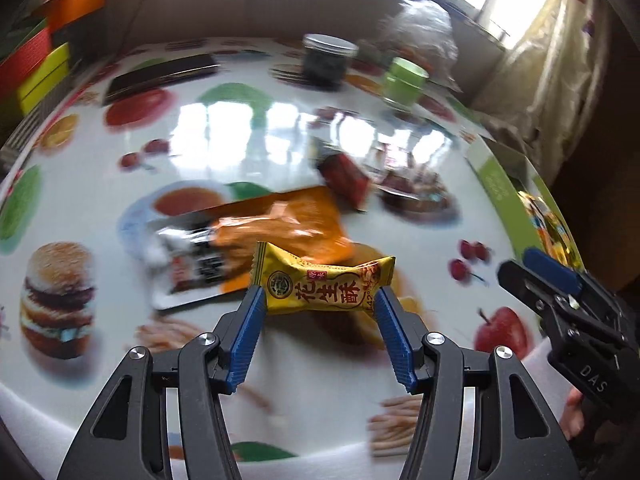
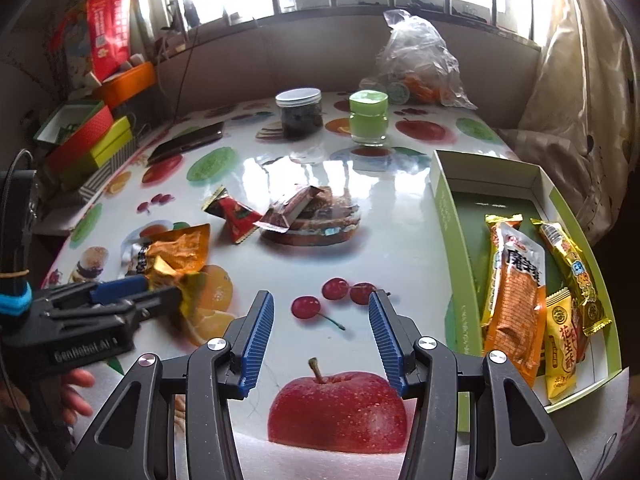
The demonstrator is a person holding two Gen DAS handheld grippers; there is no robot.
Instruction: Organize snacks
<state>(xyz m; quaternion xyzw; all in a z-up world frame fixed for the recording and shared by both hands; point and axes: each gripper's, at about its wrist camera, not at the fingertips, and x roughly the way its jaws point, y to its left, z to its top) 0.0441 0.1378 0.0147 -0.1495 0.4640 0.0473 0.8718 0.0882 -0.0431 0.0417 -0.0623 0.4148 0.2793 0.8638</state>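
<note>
My left gripper is shut on a yellow peanut-candy packet and holds it above the fruit-print table; it also shows in the right wrist view. An orange packet and a silver-black packet lie behind it. A red packet and a brown packet lie mid-table. My right gripper is open and empty over the table's front. The green box at the right holds an orange packet, a gold sausage packet and a yellow candy packet.
A dark-filled jar, a green jar and a clear plastic bag stand at the back. A dark phone lies at back left. Coloured boxes stack off the left edge.
</note>
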